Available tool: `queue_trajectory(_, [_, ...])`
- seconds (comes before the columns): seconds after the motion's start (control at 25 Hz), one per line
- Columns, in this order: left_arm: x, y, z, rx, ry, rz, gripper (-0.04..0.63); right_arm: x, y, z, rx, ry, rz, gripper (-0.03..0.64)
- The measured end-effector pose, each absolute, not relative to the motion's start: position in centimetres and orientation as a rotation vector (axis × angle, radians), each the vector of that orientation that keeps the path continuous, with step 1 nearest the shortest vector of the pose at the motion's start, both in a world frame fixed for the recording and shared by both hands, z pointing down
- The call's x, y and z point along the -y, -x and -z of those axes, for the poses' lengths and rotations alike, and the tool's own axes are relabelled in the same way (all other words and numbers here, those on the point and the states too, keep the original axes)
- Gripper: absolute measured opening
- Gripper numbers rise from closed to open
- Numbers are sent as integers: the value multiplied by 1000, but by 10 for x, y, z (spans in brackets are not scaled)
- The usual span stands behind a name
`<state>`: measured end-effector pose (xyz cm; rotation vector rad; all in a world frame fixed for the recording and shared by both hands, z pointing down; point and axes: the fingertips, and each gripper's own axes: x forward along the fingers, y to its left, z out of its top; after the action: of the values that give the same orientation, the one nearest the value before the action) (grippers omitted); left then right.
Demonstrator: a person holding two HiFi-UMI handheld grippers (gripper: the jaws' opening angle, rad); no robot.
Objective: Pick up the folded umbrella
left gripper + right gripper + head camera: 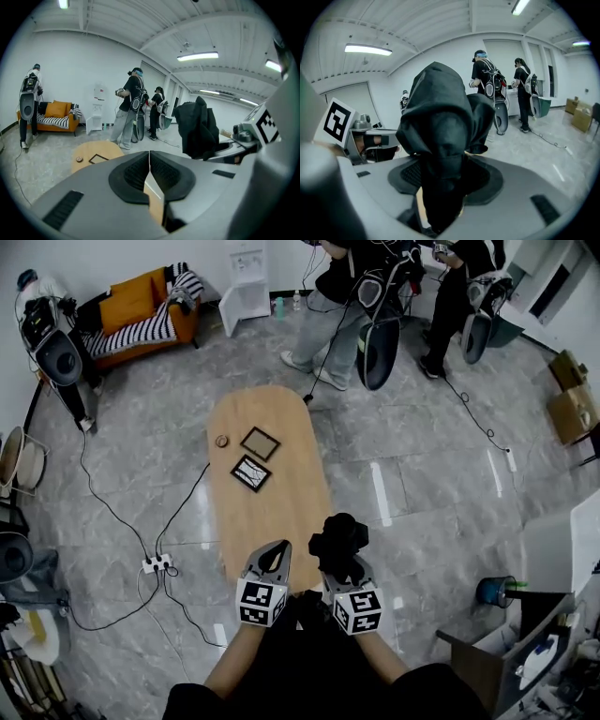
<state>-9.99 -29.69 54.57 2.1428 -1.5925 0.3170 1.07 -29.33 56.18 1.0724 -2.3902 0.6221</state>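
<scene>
The folded umbrella is a black bundle of fabric, held up above the near end of the oval wooden table. My right gripper is shut on it, its jaws spread wide around the bundle. In the right gripper view the umbrella fills the gap between the pads and rises well above them. My left gripper hangs just left of it, shut and empty. In the left gripper view its jaws touch at the tips, and the umbrella shows to the right.
On the table lie two dark picture frames and a small round thing. Several people with gear stand beyond the table's far end. An orange sofa stands far left. Cables and a power strip lie on the floor to the left.
</scene>
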Motion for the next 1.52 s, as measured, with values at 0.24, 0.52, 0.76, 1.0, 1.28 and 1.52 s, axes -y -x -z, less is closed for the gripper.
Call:
queue_trajectory(0.24, [312, 107, -508, 1650, -2205, -296, 16, 311, -3, -512, 2502, -1108, -545, 225])
queue_trajectory(0.52, [320, 112, -488, 1703, -2218, -271, 17, 318, 3, -474, 2604, -1113, -497, 224])
queue_trajectory(0.76, [319, 116, -493, 1704, -2201, -276, 17, 320, 8, -474, 2624, -1111, -477, 224])
queue_trajectory(1.0, [317, 117, -495, 1708, -2191, -277, 17, 319, 6, -481, 2611, -1115, -496, 224])
queue_trajectory(1.28, [314, 117, -497, 1717, -2180, -271, 17, 318, 4, -483, 2605, -1126, -503, 224])
queue_trajectory(1.52, [307, 118, -504, 1706, -2165, -279, 17, 311, 4, -491, 2585, -1130, -528, 224])
